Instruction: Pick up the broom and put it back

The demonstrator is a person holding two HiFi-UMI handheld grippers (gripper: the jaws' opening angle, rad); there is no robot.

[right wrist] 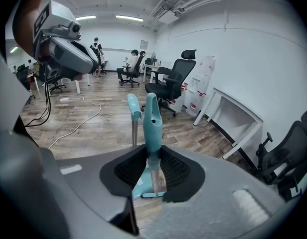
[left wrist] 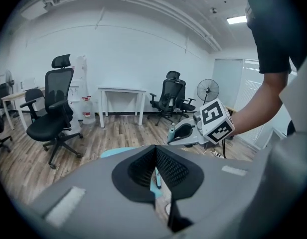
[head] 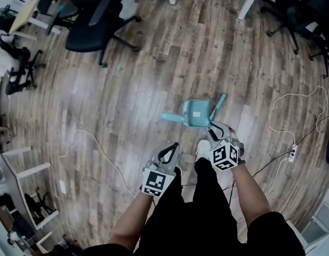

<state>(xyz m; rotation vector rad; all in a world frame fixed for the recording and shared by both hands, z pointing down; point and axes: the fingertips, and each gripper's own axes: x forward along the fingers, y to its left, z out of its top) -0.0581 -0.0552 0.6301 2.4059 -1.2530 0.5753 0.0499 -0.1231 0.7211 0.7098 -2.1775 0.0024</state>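
Note:
A teal dustpan stands on the wood floor ahead of my feet, with a flat teal part sticking out to its left. The broom's teal handle rises from beside it. My right gripper is shut on that handle, which stands upright between the pads; a second teal-capped pole stands just behind it. My left gripper hovers to the left of the pan, apart from it. Its jaws are shut with nothing between them.
Black office chairs stand at the far left and far right. White cables and a power strip lie on the floor on both sides. A white table and a fan stand by the wall.

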